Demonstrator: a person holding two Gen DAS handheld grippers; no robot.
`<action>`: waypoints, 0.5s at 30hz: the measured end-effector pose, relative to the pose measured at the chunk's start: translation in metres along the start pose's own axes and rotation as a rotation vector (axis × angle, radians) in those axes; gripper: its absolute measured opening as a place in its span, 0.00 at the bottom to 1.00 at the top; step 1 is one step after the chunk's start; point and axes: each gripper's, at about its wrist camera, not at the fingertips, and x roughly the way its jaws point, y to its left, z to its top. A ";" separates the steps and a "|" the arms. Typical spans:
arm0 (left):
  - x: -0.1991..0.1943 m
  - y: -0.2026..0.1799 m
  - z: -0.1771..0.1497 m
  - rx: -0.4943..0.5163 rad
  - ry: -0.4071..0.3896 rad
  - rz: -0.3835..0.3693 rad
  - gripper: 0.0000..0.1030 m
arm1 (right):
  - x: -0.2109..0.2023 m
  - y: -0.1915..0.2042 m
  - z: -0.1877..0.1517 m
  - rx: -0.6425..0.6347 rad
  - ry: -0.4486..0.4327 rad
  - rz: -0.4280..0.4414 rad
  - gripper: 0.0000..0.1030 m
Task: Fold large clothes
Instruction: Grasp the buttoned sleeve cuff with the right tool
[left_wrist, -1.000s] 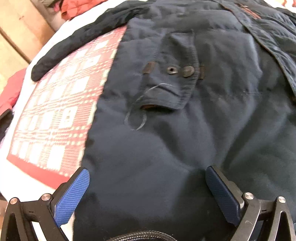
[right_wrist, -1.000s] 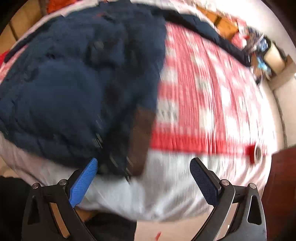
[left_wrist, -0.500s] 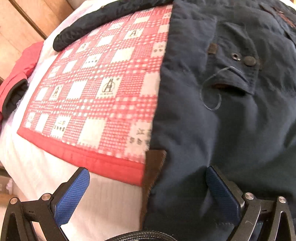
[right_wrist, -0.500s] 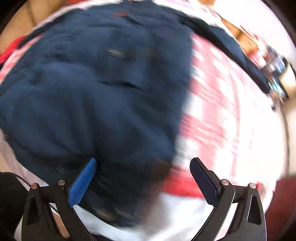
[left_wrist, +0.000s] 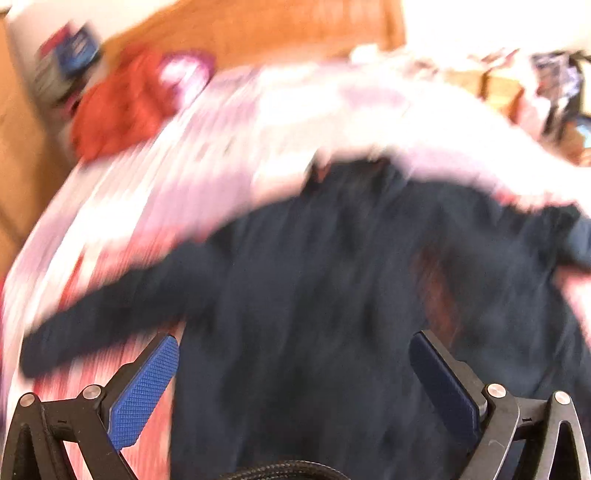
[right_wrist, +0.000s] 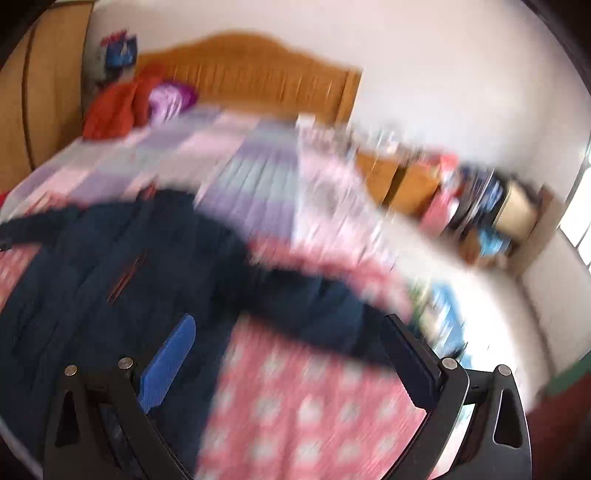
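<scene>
Both views blurred; left tongs (left_wrist: 293, 384) and right tongs (right_wrist: 288, 363) released, over navy jacket (left_wrist: 332, 295) on bed (right_wrist: 314, 406).

Jacket (left_wrist: 314, 314) dark navy, rust-brown streak near its front opening. Under it, red-and-white check blanket (right_wrist: 314, 406); beyond that a sheet (right_wrist: 229, 162) in pale lilac, pink and grey-blue blocks. Orange-red garment (right_wrist: 114, 107) and purple-white bundle (right_wrist: 170, 98) at the far-left headboard (right_wrist: 258, 77), honey-orange wood. Finger pads (left_wrist: 144, 391) blue, knurled; frames black.
</scene>
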 end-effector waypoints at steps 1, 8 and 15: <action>0.004 -0.016 0.028 0.040 -0.029 -0.018 1.00 | 0.002 -0.012 0.010 0.010 -0.008 -0.026 0.99; 0.081 -0.119 0.083 0.090 -0.022 -0.110 1.00 | 0.072 -0.116 -0.055 0.342 0.156 -0.157 0.99; 0.191 -0.231 0.067 0.133 0.127 -0.124 1.00 | 0.149 -0.151 -0.153 0.491 0.318 -0.208 0.99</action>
